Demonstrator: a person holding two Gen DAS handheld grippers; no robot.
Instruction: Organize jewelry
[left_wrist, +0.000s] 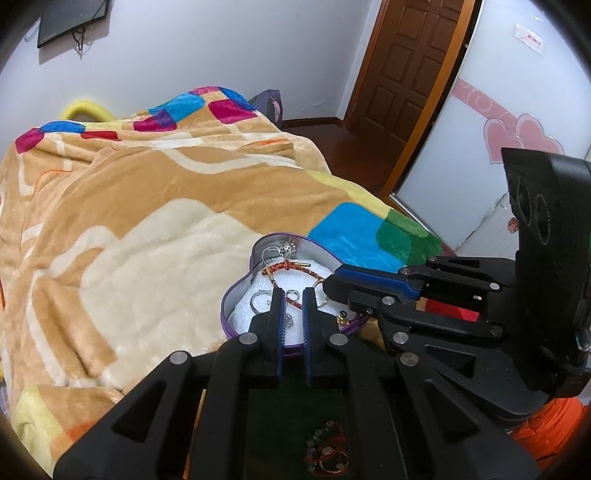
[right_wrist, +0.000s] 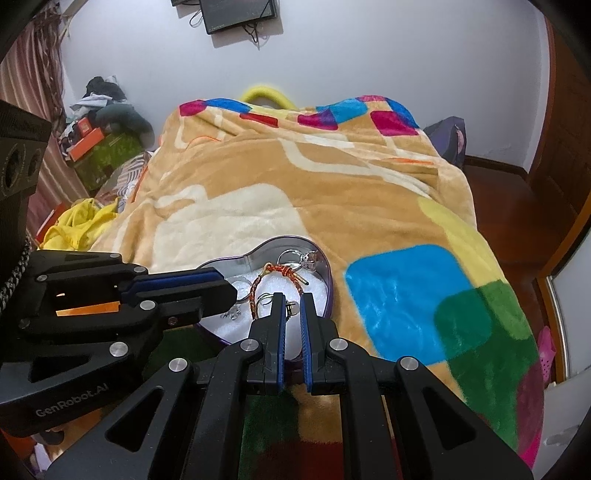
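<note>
A purple heart-shaped tin (left_wrist: 236, 288) (right_wrist: 328, 291) lined with white foam lies on the blanket. It holds a red braided bracelet (left_wrist: 291, 266) (right_wrist: 284, 273), silver rings (left_wrist: 258, 299) (right_wrist: 291, 254) and other small pieces. My left gripper (left_wrist: 293, 295) hovers over the tin, jaws slightly apart, nothing held; it enters the right wrist view from the left (right_wrist: 221, 291). My right gripper (right_wrist: 292, 301) is also over the tin, jaws slightly apart and empty; it enters the left wrist view from the right (left_wrist: 332, 284). More jewelry (left_wrist: 327, 454) lies on the green patch below my left gripper.
The tin sits near the front edge of a bed covered by a tan patchwork blanket (left_wrist: 129, 221) (right_wrist: 332, 177). A wooden door (left_wrist: 402, 66) and dark floor are to the right. Boxes and clothes (right_wrist: 99, 140) pile up left of the bed.
</note>
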